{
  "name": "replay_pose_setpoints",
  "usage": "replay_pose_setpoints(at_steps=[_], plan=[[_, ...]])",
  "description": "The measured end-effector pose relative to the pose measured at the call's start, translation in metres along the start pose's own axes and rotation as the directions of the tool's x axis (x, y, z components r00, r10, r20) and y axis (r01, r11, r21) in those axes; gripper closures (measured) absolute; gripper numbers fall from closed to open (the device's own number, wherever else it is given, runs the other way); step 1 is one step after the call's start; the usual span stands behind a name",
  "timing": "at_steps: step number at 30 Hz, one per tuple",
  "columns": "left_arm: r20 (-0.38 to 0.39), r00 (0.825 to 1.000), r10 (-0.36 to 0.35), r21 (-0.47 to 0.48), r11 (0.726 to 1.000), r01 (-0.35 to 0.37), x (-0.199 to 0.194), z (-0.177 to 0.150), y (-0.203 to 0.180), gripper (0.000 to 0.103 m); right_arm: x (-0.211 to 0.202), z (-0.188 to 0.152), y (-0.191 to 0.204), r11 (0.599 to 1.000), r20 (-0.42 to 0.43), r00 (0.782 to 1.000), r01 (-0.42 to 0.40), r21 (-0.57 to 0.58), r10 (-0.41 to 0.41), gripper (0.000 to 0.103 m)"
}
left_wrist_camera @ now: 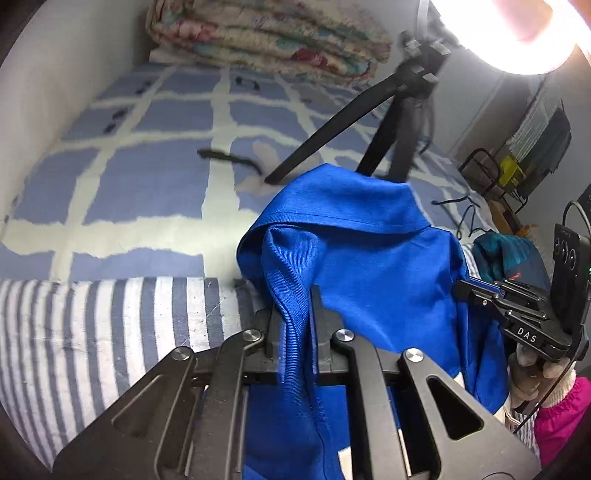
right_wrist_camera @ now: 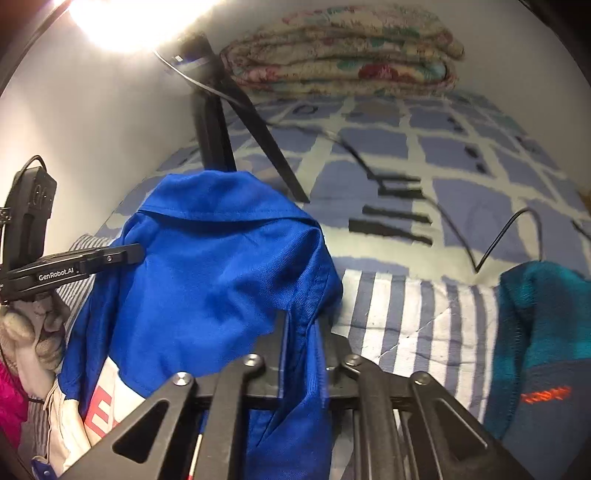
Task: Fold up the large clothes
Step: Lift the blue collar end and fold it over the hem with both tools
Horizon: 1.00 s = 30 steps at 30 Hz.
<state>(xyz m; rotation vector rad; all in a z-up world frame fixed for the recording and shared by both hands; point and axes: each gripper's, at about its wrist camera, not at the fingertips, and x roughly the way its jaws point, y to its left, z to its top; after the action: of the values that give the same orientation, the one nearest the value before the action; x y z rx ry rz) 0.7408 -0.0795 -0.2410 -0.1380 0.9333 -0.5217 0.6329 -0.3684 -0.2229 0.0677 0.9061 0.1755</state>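
A bright blue collared garment hangs bunched between both grippers above the bed. My left gripper is shut on a fold along the garment's left edge. The right gripper shows at the far right of this view, its tip against the cloth's other side. In the right wrist view the blue garment fills the middle, with a white and red panel at its lower left. My right gripper is shut on a fold at its right edge. The left gripper touches the cloth at the left.
A black tripod stands on the blue-and-white checked bedsheet just behind the garment, under a bright ring light. A folded floral quilt lies at the far end. A striped blanket, a teal garment and a black cable lie nearby.
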Motion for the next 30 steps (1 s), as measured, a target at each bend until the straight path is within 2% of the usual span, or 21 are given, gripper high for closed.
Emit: replay_pose_setpoints(at_steps=[8, 15, 20, 23, 30], plan=[[0.082, 0.996, -0.042, 0.061, 0.997, 0.037, -0.076, -0.009, -0.033, 0.098, -0.066, 0.002, 0.02, 1.0, 0.101, 0.995, 0.015, -0.011, -0.013, 0.098], [0.135, 0.989, -0.06, 0.098, 0.994, 0.047, -0.162, -0.051, -0.069, 0.098, -0.143, -0.015, 0.037, 0.999, 0.163, 0.986, -0.018, -0.033, 0.023, 0.099], [0.154, 0.987, -0.053, 0.12, 0.992, 0.034, -0.214, -0.094, -0.096, 0.099, -0.2, -0.053, 0.057, 0.998, 0.174, 0.984, -0.024, -0.061, 0.034, 0.1], [0.155, 0.986, -0.053, 0.134, 0.99, 0.032, -0.245, -0.131, -0.11, 0.099, -0.235, -0.083, 0.072, 0.995, 0.172, 0.984, -0.039, -0.091, 0.055, 0.1], [0.145, 0.988, -0.05, 0.162, 0.986, 0.026, -0.283, -0.223, -0.133, 0.099, -0.278, -0.167, 0.097, 0.993, 0.161, 0.986, -0.031, -0.111, 0.049, 0.101]])
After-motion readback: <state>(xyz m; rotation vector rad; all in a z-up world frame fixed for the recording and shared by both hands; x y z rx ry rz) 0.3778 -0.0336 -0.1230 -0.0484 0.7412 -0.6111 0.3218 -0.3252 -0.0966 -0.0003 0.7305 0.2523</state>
